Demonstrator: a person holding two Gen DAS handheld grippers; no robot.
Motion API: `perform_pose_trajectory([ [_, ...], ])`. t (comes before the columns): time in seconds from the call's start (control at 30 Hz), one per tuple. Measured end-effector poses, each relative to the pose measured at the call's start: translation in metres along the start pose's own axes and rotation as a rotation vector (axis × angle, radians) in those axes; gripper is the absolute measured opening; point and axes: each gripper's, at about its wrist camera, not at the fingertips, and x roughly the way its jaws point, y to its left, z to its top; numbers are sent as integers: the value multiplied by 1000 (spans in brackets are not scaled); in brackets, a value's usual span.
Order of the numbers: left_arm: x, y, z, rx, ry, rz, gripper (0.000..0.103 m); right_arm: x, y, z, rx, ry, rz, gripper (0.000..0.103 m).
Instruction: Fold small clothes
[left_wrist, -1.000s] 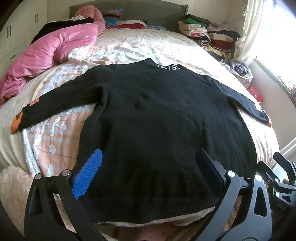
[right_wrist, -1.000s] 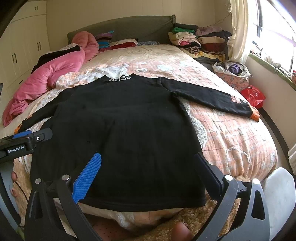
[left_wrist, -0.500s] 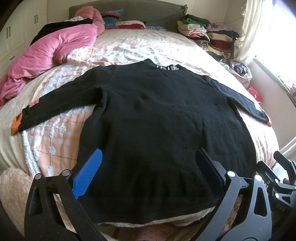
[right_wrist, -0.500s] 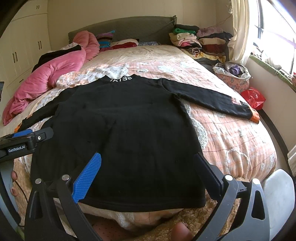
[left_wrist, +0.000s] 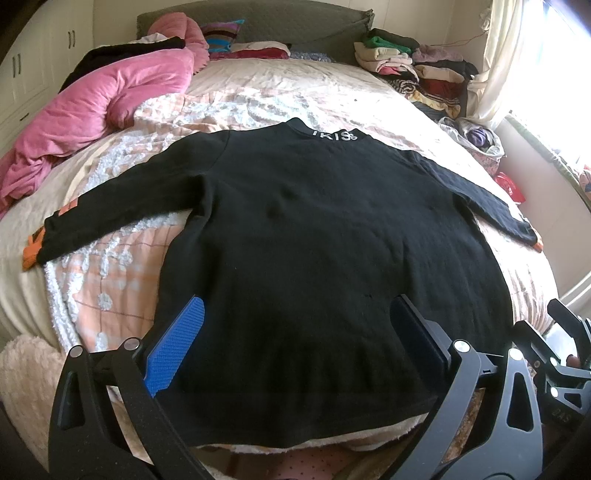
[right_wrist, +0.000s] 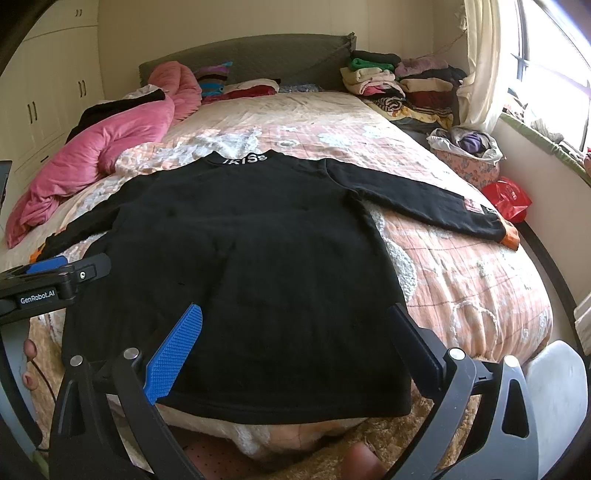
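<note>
Your left tongs wide open and empty over the hem, your right tongs likewise, black sweater spread flat on the bed, sleeves out, pink blanket and clothes pile beyond.

- Pink duvet along the bed's left edge.
- Folded clothes stacked at its far right corner.
- Red bag beside its right edge.
</note>
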Motion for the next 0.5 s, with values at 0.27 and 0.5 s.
perform_pose_trajectory([
  [0.27,-1,-2,1,3,-1,3,95,0,1,1,-2,-1,1,99],
  [0.5,0,-8,9,14,5,2,95,0,3,10,-17,-21,-4,99],
])
